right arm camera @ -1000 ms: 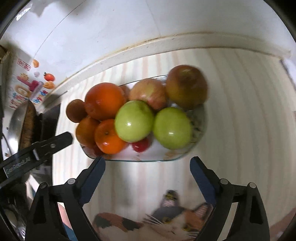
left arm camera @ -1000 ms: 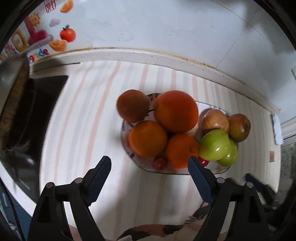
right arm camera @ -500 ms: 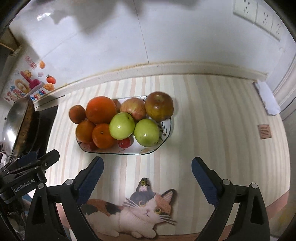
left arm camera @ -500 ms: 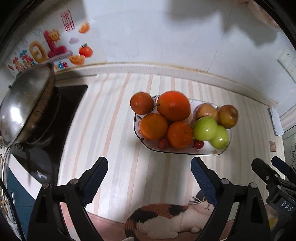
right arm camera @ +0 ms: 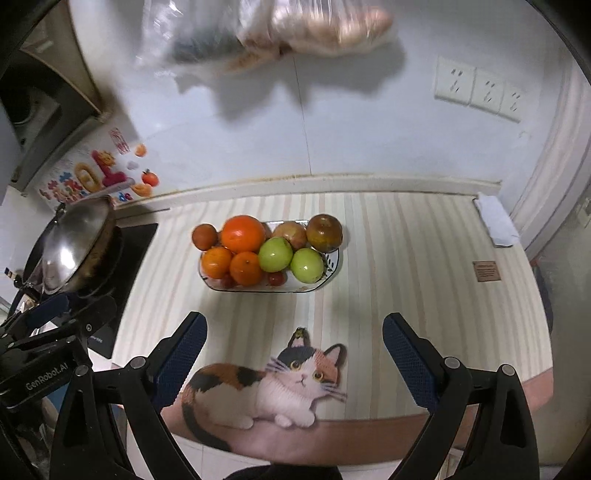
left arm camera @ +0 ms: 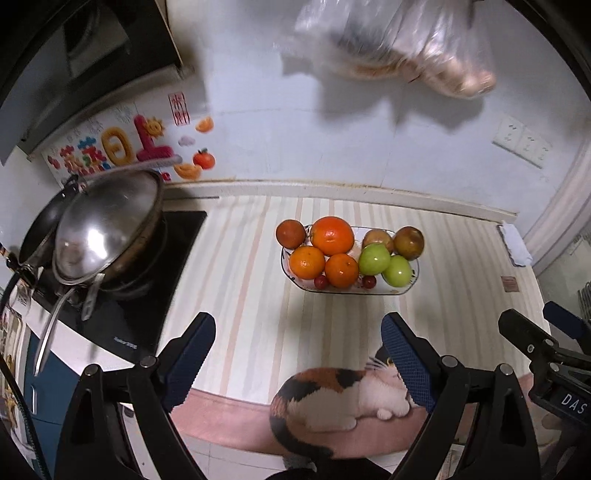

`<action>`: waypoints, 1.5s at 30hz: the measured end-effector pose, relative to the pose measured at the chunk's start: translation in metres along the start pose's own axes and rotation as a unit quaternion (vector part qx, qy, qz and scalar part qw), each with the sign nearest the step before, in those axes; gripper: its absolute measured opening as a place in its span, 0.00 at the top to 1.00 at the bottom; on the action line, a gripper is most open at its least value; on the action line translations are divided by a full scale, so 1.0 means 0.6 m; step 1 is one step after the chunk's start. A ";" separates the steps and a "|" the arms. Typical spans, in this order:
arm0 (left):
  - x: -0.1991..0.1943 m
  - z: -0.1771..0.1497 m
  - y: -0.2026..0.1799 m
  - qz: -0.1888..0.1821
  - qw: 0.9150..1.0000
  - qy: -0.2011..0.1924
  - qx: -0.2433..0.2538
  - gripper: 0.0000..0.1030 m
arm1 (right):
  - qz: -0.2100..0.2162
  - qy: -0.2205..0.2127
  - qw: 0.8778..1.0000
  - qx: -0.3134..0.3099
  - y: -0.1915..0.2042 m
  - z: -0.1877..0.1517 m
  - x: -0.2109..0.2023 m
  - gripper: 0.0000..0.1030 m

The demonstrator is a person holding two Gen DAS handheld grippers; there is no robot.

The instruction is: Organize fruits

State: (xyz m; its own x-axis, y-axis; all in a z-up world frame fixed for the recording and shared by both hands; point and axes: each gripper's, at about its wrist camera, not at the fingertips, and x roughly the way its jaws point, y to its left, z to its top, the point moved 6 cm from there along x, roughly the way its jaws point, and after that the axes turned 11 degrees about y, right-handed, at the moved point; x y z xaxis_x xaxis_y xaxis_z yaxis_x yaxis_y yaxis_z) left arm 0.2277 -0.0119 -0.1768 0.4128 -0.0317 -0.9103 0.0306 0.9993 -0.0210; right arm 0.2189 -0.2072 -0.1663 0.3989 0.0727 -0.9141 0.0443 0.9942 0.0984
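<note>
An oval glass dish (left arm camera: 400, 290) (right arm camera: 327, 275) on the striped counter holds several fruits: oranges (left arm camera: 331, 236) (right arm camera: 242, 234), two green apples (left arm camera: 375, 258) (right arm camera: 275, 254), brownish apples (left arm camera: 409, 242) (right arm camera: 325, 232) and small red cherry tomatoes (left arm camera: 321, 281) (right arm camera: 275, 278). A dark round fruit (left arm camera: 290, 233) (right arm camera: 204, 236) sits at the dish's left end. My left gripper (left arm camera: 297, 354) is open and empty, well back from the dish. My right gripper (right arm camera: 293, 350) is open and empty, also back near the counter's front edge.
A steel wok (left arm camera: 107, 225) (right arm camera: 72, 245) sits on the black cooktop (left arm camera: 122, 314) at the left. A cat-print mat (left arm camera: 332, 398) (right arm camera: 280, 384) lies at the counter's front edge. A plastic bag (left arm camera: 399, 40) (right arm camera: 280, 29) hangs on the wall above. A folded cloth (right arm camera: 495, 221) lies far right.
Both grippers have pulled back and up from the dish, which now looks smaller and farther. Both stay open and empty. The fruit has not moved.
</note>
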 end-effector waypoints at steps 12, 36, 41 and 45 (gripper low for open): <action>-0.142 -0.103 0.014 -0.025 0.999 -0.038 0.028 0.11 | -0.012 -0.059 0.998 0.026 0.031 -0.132 -0.187 0.05; -0.197 -0.129 -0.020 -0.015 0.997 -0.069 0.017 0.11 | 0.015 -0.077 0.997 0.024 0.011 -0.181 -0.265 0.04; -0.163 -0.110 -0.022 -0.004 0.998 -0.058 0.018 0.02 | 0.014 -0.066 0.997 0.024 0.008 -0.160 -0.238 0.04; -0.139 -0.092 -0.017 0.001 0.998 -0.053 0.016 0.01 | 0.012 -0.059 0.998 0.025 0.006 -0.133 -0.206 0.04</action>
State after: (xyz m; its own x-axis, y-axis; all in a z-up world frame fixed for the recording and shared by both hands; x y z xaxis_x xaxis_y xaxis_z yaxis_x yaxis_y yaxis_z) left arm 0.1430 -0.0181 -0.1235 0.5066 -0.0333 -0.8615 0.0581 0.9983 -0.0044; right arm 0.0968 -0.2062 -0.0845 0.5046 0.0833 -0.8593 0.0773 0.9870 0.1411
